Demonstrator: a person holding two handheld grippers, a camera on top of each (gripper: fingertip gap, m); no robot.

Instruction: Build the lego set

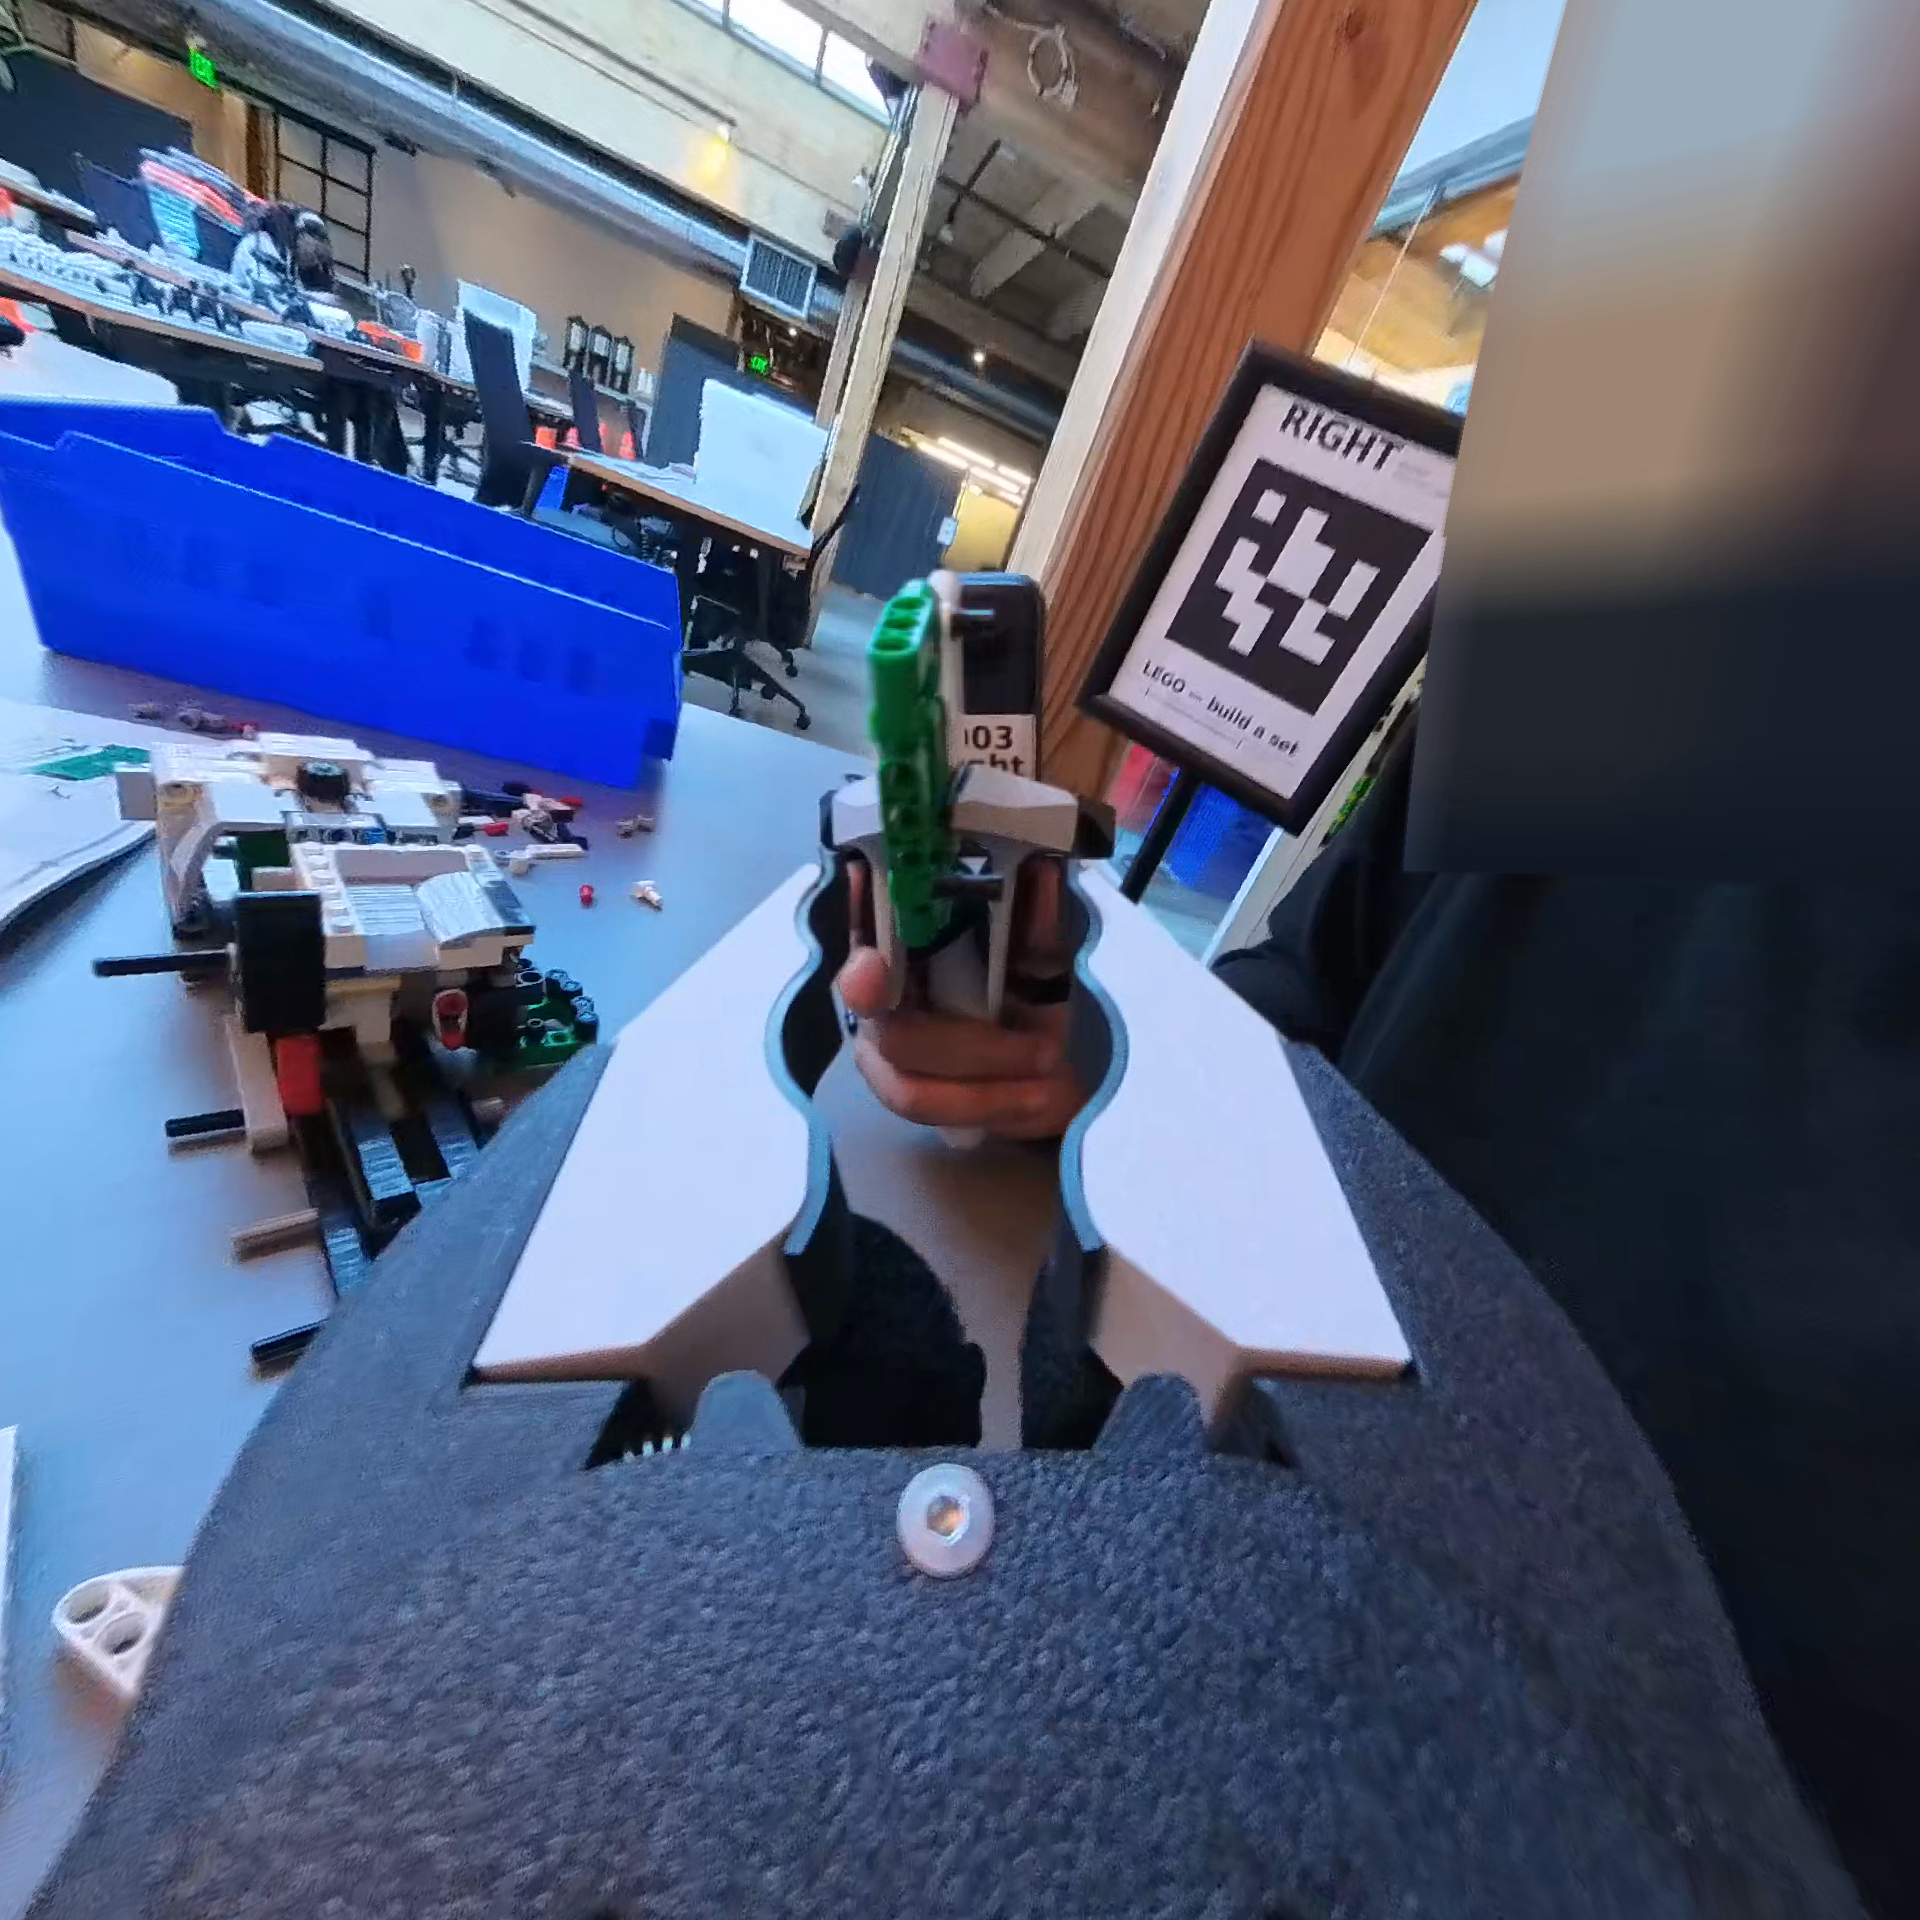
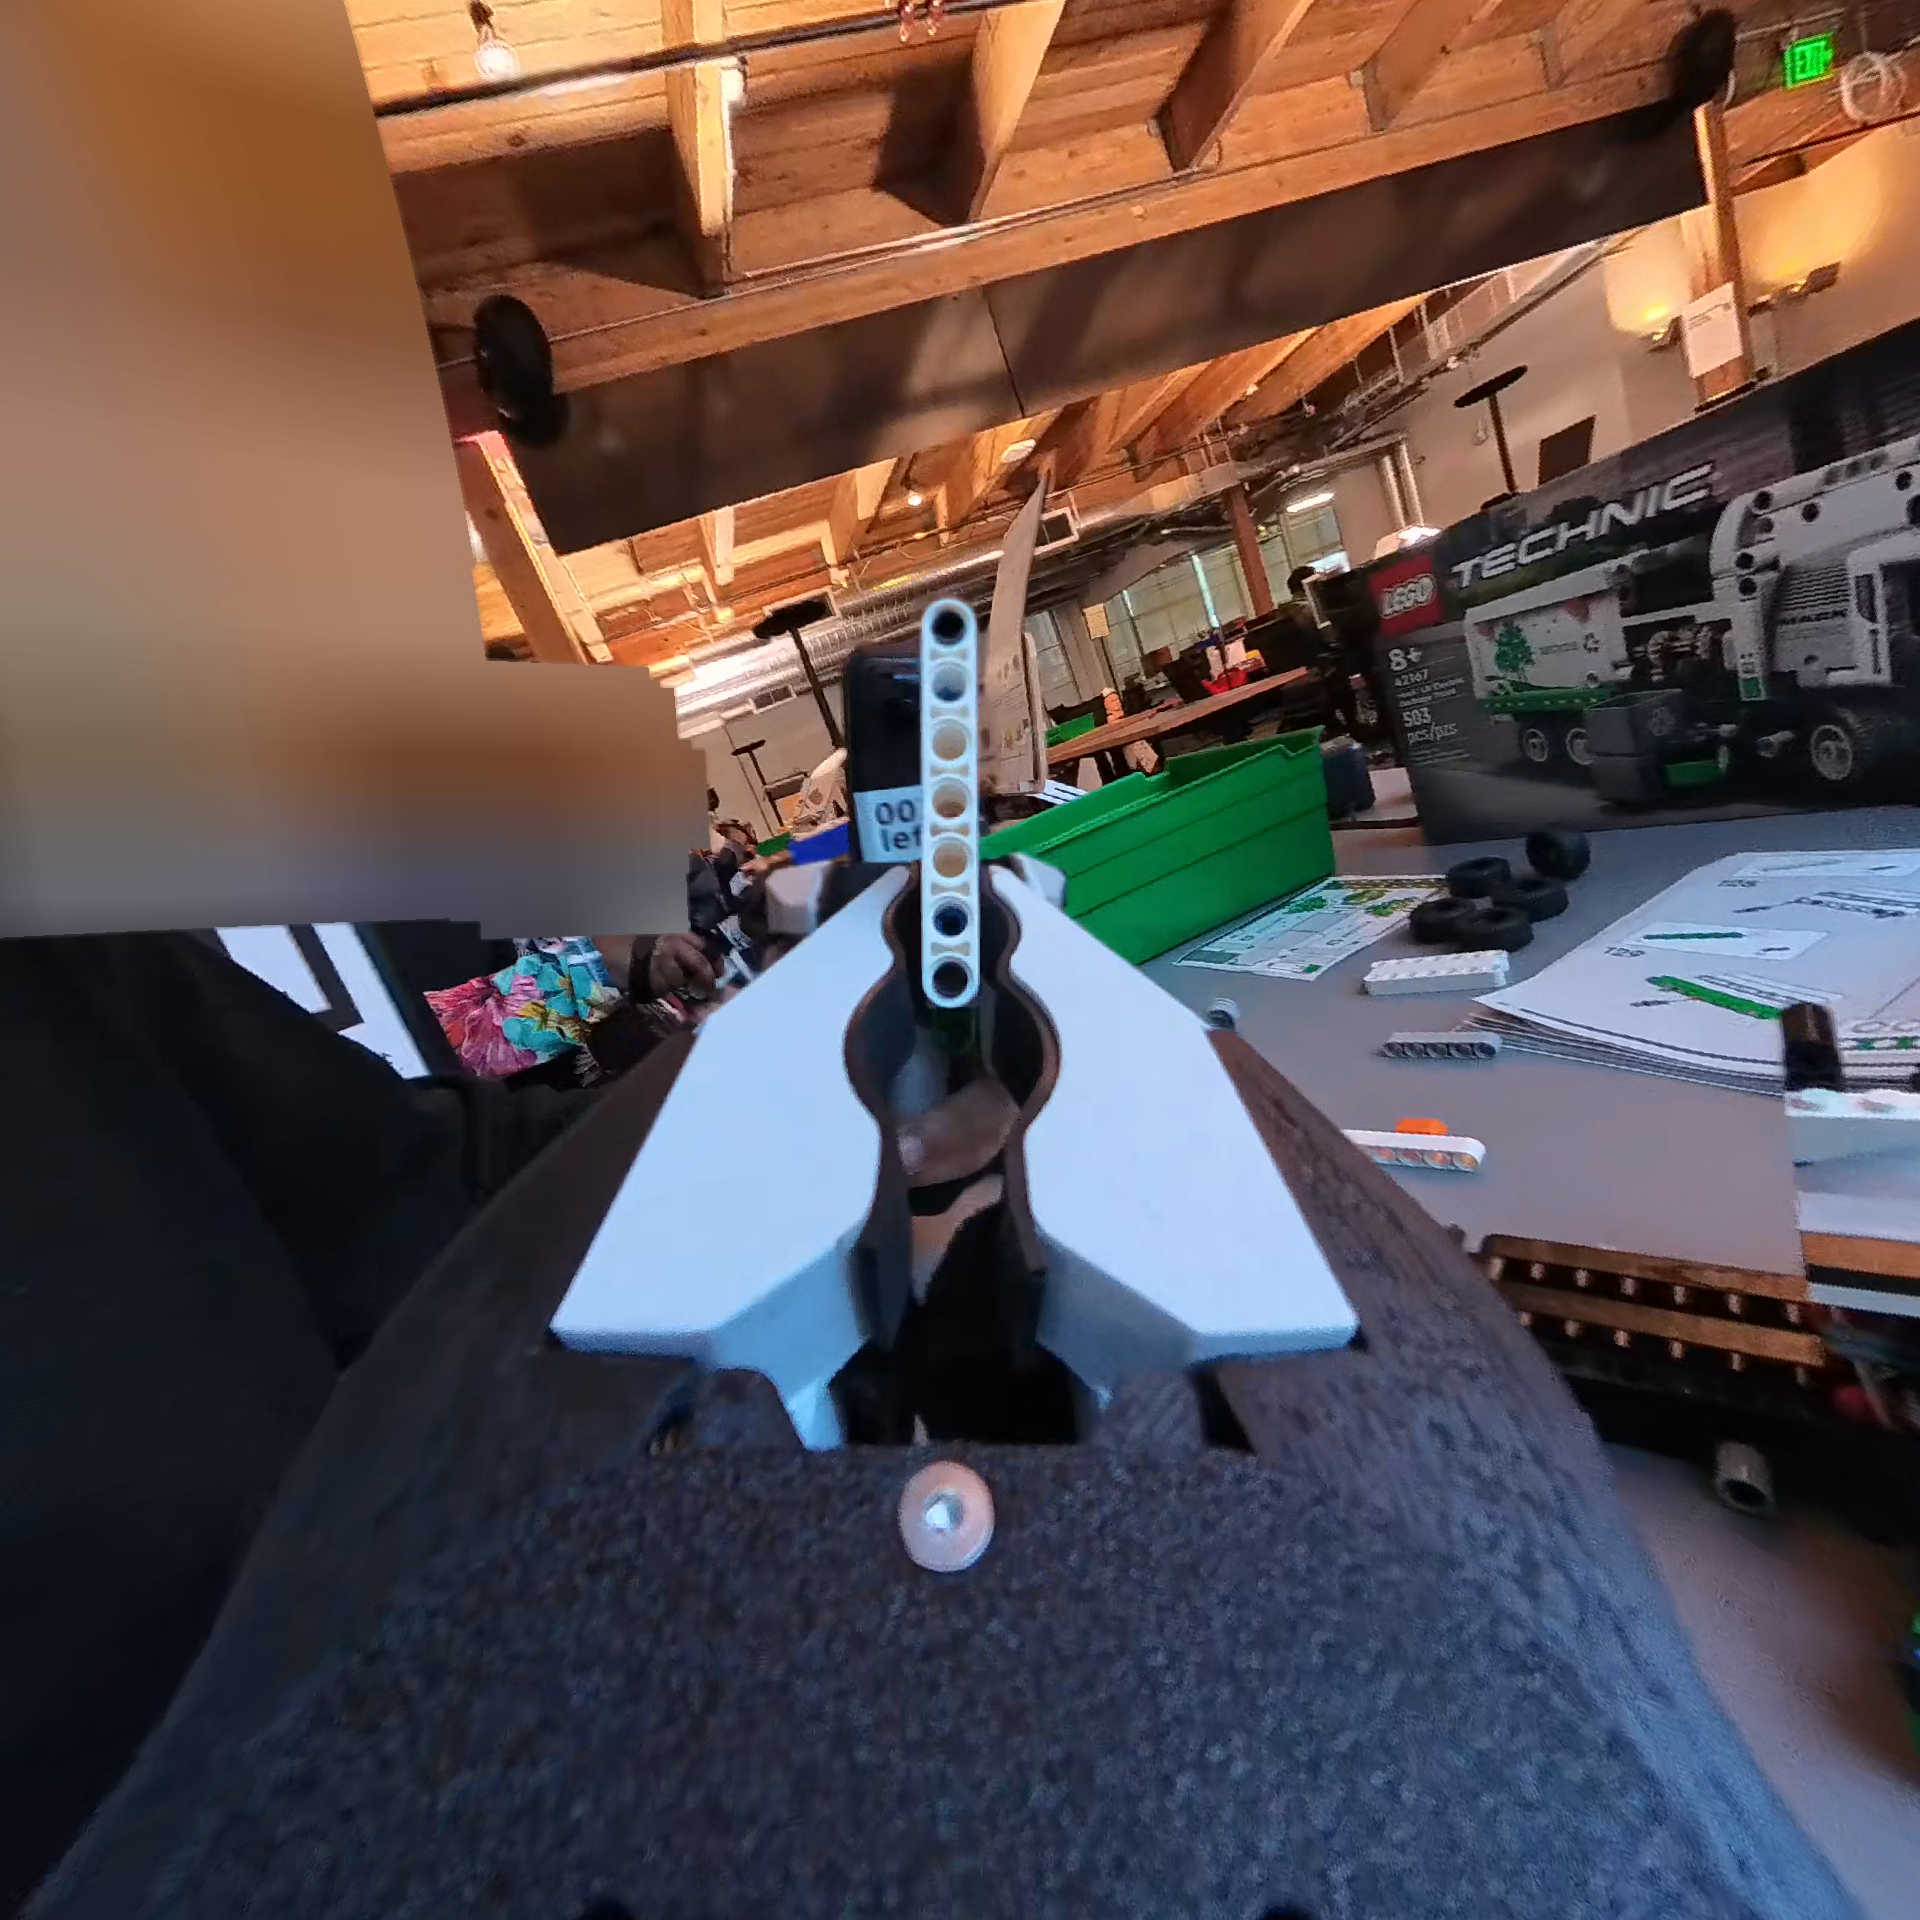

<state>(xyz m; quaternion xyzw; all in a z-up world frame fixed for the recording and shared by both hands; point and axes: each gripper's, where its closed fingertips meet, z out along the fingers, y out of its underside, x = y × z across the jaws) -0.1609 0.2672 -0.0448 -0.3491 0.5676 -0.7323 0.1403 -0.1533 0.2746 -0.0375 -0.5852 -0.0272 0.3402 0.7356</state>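
My right gripper [image 2: 948, 899] is shut on a small assembly: a white beam with holes [image 2: 948, 769] standing upright, pinned to a green beam [image 1: 909, 727] by black pins. It holds this in the air. My left gripper [image 1: 945, 883] is open and empty, pointing straight at the right gripper [image 1: 940, 935], which a hand holds just beyond its fingertips. The green beam stands in line with the gap between the left fingers [image 1: 727, 1091], apart from them. The part-built white, black and green model [image 1: 343, 935] sits on the grey table [image 1: 125, 1195] at the left.
A blue bin [image 1: 343, 582] stands behind the model, with loose small parts [image 1: 582, 842] beside it and a framed sign [image 1: 1278, 582] at the right. The right wrist view shows a green bin [image 2: 1174, 831], the set's box [image 2: 1662, 665], an instruction booklet [image 2: 1714, 956], black tyres [image 2: 1486, 904] and loose white beams [image 2: 1413, 1148]. Less than 4 cm separates the two grippers' tips.
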